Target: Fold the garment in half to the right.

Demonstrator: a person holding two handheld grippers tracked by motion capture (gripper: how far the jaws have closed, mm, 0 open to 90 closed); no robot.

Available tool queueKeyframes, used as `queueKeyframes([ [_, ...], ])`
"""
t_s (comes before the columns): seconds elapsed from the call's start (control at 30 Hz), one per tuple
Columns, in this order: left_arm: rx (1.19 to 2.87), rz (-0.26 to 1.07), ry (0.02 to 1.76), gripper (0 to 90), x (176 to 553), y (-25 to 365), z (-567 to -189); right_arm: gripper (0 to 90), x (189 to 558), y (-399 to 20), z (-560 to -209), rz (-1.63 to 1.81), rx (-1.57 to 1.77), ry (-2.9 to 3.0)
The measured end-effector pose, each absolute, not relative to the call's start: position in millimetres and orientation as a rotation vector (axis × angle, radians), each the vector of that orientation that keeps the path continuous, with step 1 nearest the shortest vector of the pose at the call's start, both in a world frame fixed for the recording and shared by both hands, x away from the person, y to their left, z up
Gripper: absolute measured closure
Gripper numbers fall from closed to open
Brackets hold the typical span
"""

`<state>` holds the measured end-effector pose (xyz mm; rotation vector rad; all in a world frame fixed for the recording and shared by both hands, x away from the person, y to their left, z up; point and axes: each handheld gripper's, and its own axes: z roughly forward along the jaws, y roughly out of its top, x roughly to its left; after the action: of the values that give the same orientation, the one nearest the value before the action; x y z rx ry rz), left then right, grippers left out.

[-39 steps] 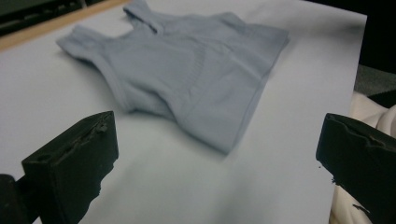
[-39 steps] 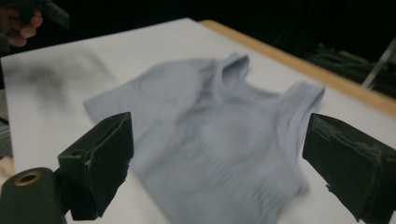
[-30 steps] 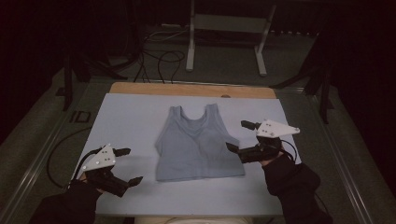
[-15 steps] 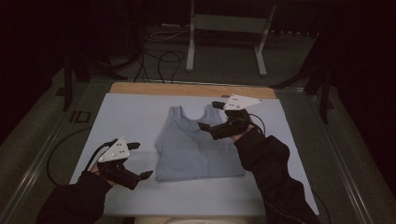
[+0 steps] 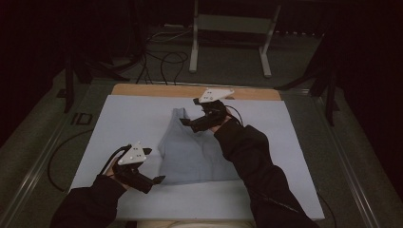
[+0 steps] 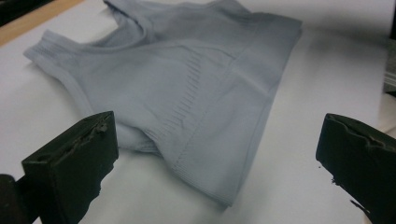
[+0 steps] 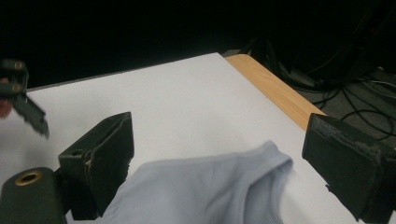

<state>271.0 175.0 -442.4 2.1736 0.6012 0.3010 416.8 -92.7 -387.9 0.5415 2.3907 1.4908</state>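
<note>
A light blue tank top (image 5: 190,152) lies flat on the pale sheet (image 5: 133,118), straps toward the far edge. My right gripper (image 5: 189,112) hovers open over the top of the left strap; in the right gripper view the strap (image 7: 233,182) lies below and between the wide jaws (image 7: 219,128). My left gripper (image 5: 153,165) is open beside the garment's lower left corner. In the left gripper view the tank top (image 6: 187,84) spreads out just ahead of the open jaws (image 6: 218,122), with the hem corner between them. Nothing is held by either gripper.
A strip of wooden table edge (image 5: 157,90) shows beyond the sheet. Behind the table stand metal frame legs (image 5: 228,23) and floor cables (image 5: 161,57). A small dark object (image 5: 81,118) lies off the left edge. Bare sheet lies left and right of the garment.
My right gripper has moved from the garment's right side up and left to above the straps. The left gripper has shifted right, closer to the lower left hem corner.
</note>
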Motion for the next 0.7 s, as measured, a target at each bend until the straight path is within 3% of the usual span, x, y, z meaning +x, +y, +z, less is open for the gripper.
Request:
queueKeyframes([
  [0.7,2.252,0.22,0.815,0.0,280.1,153.4,-494.4,9.2,483.4,-36.5,-441.0,1.383,0.634,2.51],
])
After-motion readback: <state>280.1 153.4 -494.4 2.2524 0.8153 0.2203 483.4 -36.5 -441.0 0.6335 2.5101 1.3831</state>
